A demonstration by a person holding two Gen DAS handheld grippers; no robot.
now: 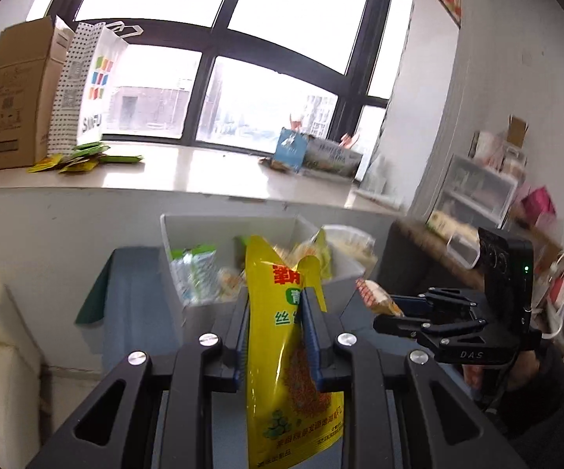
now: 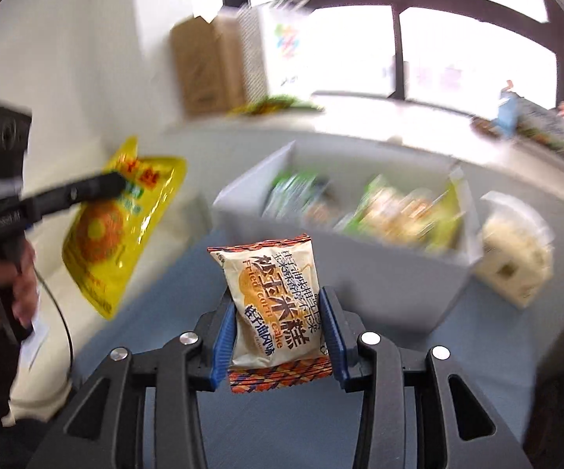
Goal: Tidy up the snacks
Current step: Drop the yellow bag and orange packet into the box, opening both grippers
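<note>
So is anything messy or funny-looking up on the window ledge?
Yes. A few green and yellow packets lie scattered loose on the window ledge, beside the cardboard box and the paper bag, not in the white bin with the other snacks.

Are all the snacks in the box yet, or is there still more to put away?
Not yet. Done: the white open-top box already holds several green and yellow packets. In hand: the left gripper is shut on a big yellow snack bag, and the right gripper is shut on a small cream and orange corn cake packet, both in the air. Left: those two, plus a pale bag lying beside the box.
</note>
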